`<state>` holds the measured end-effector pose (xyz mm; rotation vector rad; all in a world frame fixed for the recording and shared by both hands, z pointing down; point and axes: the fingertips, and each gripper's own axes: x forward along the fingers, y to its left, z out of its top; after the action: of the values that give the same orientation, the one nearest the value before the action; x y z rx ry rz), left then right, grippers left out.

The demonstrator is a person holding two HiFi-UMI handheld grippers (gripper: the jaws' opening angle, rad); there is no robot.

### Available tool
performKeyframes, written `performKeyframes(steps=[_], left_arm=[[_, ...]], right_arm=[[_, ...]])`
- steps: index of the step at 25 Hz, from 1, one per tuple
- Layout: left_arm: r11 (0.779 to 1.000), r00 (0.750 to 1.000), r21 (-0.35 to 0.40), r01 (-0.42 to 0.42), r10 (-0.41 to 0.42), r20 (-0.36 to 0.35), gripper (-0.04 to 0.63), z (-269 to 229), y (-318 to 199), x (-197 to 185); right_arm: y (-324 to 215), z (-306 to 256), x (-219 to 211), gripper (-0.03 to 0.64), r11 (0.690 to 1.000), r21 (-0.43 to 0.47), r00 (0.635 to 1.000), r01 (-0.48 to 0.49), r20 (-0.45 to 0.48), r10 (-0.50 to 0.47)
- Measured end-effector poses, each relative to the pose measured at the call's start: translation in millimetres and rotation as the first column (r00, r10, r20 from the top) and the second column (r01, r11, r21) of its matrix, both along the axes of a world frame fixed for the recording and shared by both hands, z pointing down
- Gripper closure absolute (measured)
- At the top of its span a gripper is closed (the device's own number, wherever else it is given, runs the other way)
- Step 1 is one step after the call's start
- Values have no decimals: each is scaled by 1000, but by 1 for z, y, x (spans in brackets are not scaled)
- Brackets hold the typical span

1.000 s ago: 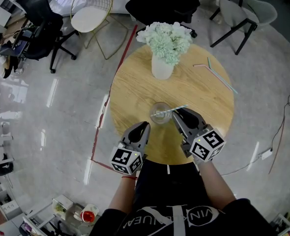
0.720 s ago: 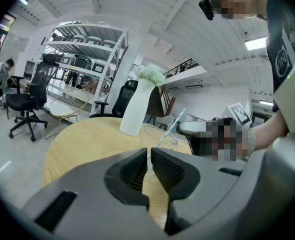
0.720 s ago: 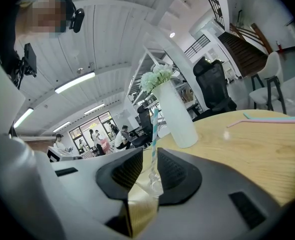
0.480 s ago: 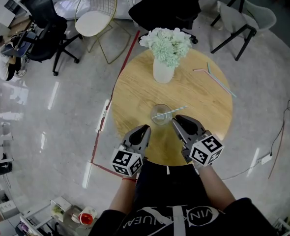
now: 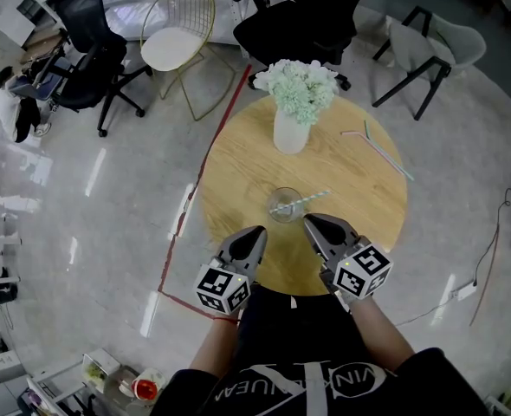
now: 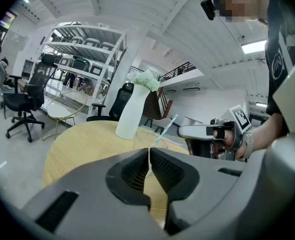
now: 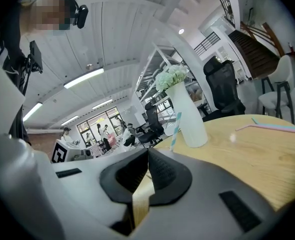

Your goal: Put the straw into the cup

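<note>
A clear glass cup (image 5: 284, 204) stands on the round wooden table (image 5: 238, 167), and a pale blue striped straw (image 5: 306, 198) leans out of it to the right. My left gripper (image 5: 257, 231) is shut and empty, just short of the cup on its near left. On the cup's near right, my right gripper (image 5: 311, 221) is also shut and empty, clear of the straw. In the left gripper view the straw (image 6: 167, 127) rises beyond the closed jaws (image 6: 149, 149). The right gripper view shows the straw (image 7: 175, 125) past its closed jaws (image 7: 147, 152).
A white vase of pale flowers (image 5: 292, 115) stands behind the cup. Two loose straws, one pink and one green-blue (image 5: 378, 145), lie at the table's far right. Office chairs (image 5: 299, 20) and a gold wire chair (image 5: 176, 46) ring the table.
My right gripper has drawn back from the straw's free end toward the table's near edge. The left gripper has shifted back slightly. The straw stays leaning in the cup.
</note>
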<state>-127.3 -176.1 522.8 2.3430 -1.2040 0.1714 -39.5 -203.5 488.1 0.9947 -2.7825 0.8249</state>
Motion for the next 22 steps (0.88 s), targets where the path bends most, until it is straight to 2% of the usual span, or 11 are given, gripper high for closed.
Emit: performKeyframes(steps=[9, 22], left_arm=[[999, 1000, 38, -14, 15, -13, 575, -18, 3, 6], [997, 1000, 78, -10, 11, -13, 575, -38, 4, 4]], right_arm=[[15, -11, -13, 614, 995, 41, 995, 90, -38, -89], [22, -28, -19, 614, 987, 76, 989, 142, -43, -139]])
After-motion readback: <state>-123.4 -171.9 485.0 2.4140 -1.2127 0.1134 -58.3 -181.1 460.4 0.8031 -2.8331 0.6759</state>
